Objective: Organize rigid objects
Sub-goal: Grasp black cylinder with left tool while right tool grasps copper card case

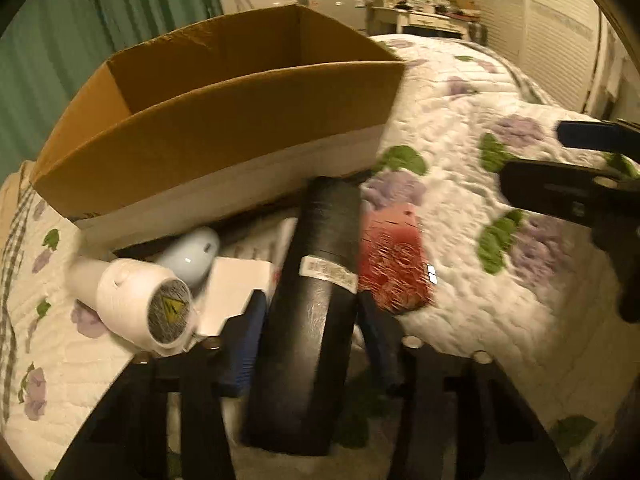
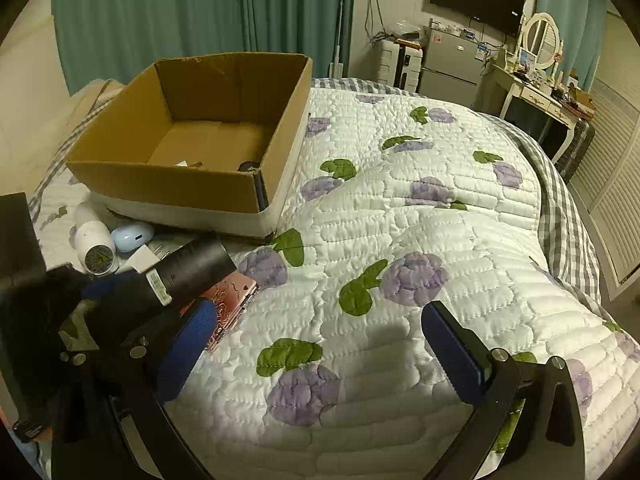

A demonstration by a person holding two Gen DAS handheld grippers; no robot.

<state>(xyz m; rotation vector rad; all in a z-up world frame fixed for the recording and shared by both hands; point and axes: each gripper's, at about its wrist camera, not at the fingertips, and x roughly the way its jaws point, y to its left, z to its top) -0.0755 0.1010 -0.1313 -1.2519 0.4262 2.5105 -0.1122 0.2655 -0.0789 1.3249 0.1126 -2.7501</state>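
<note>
Lying on the bed, the black cylinder sits between the left gripper's narrowed fingers; smooth, it could roll free onto the pink case. The right gripper hangs wide, empty.

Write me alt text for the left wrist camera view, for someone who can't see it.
The left gripper has its blue pads on either side of a black cylinder lying on a floral quilt. A white cylinder, a red case and an open cardboard box surround it.
</note>
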